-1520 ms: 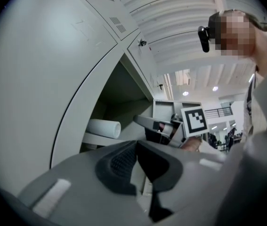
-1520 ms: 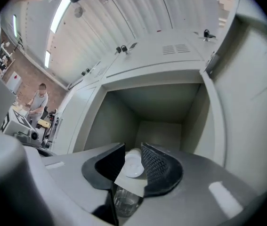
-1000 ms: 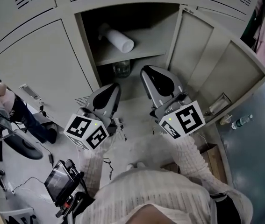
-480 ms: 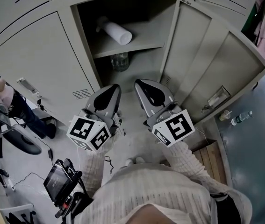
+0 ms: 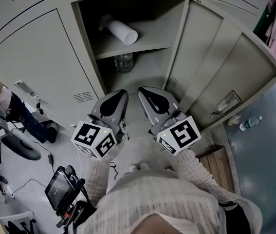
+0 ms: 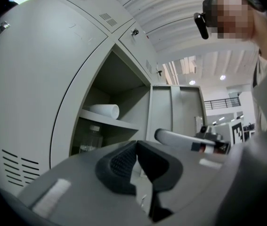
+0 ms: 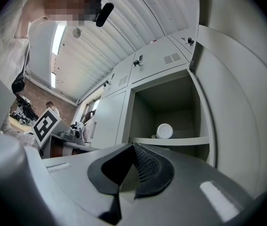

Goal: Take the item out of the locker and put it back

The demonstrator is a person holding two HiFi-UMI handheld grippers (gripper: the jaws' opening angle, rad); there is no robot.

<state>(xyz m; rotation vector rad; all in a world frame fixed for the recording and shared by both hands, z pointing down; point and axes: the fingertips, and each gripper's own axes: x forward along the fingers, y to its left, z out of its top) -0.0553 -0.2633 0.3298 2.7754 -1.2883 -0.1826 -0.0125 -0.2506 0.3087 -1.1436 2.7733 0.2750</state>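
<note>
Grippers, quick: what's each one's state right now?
Left gripper: jaws closed, holding nothing.
Right gripper: jaws closed, holding nothing.

Left gripper (image 5: 120, 93), right gripper (image 5: 144, 89) side by side; fingers (image 7: 145, 166) together, empty

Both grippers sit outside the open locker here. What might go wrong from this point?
The white cylinder lies on its side on the shelf, so a nudge might roll it off. The left gripper and right gripper are both shut and empty; reaching in like that could knock the cylinder or the glass jar below the shelf.
</note>
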